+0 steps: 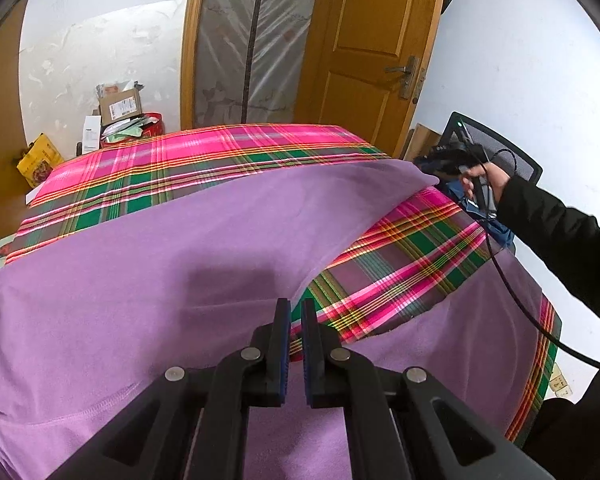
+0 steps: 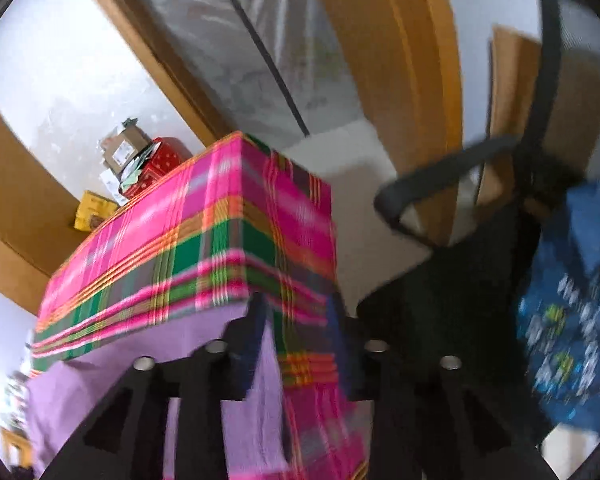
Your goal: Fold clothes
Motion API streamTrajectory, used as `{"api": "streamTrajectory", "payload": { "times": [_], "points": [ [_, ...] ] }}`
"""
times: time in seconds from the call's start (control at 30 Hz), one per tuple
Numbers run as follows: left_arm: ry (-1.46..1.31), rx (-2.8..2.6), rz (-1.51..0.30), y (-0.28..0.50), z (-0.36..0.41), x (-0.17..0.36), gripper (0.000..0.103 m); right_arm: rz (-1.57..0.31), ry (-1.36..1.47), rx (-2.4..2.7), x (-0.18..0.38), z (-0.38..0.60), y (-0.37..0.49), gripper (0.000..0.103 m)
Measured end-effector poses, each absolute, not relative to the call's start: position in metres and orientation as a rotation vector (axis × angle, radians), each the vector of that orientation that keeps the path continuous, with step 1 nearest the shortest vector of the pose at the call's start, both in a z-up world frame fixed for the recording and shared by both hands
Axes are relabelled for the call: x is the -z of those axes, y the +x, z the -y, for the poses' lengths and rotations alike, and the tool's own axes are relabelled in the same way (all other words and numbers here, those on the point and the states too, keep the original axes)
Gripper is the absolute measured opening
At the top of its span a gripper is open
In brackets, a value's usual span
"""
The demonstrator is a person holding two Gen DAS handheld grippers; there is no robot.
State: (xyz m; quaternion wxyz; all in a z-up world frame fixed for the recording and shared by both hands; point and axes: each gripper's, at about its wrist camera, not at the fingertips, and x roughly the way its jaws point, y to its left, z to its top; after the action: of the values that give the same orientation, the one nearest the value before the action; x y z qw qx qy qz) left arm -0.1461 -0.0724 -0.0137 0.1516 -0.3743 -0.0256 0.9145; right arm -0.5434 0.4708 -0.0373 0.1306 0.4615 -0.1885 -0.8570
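A purple fleece garment point(image 1: 148, 264) lies spread over a table with a pink and green plaid cloth point(image 1: 204, 152). My left gripper point(image 1: 296, 304) hovers just above the garment's edge, its jaws nearly closed with nothing between them. My right gripper point(image 2: 300, 304) is open and empty at the table's right corner, beside a purple flap point(image 2: 112, 364) of the garment; the right wrist view is blurred. In the left wrist view the right gripper point(image 1: 452, 160) is held by a hand at the tip of the garment's far right corner point(image 1: 420, 176).
A black mesh office chair point(image 2: 500, 208) with blue patterned cloth point(image 2: 568, 320) stands right of the table. A wooden door point(image 1: 372, 48) and plastic-covered wardrobe point(image 1: 256, 40) stand behind. Boxes and bags point(image 1: 116, 116) pile at the far left. A black cable point(image 1: 512, 288) trails over the table.
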Motion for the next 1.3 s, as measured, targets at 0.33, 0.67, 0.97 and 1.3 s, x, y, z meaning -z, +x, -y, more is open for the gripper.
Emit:
{"api": "streamTrajectory", "payload": {
  "times": [0.33,0.67,0.97,1.3],
  "points": [
    [-1.066,-2.607,0.063,-0.142,0.065,0.013,0.004,0.958,1.312,2.224,0.073,-0.491,-0.487,0.041],
    [-1.067,-2.632,0.067,-0.136,0.068,0.011,0.004,0.761,1.190,2.391,0.036,-0.475,-0.478,0.006],
    [-1.089,-2.659,0.097,-0.137,0.080,0.015,0.004,0.637,1.373,2.422,0.047,-0.477,-0.491,0.017],
    [-1.138,-2.673,0.136,-0.147,0.085,0.022,0.004,0.136,1.093,2.553,-0.005,-0.401,-0.482,0.037]
  ]
}}
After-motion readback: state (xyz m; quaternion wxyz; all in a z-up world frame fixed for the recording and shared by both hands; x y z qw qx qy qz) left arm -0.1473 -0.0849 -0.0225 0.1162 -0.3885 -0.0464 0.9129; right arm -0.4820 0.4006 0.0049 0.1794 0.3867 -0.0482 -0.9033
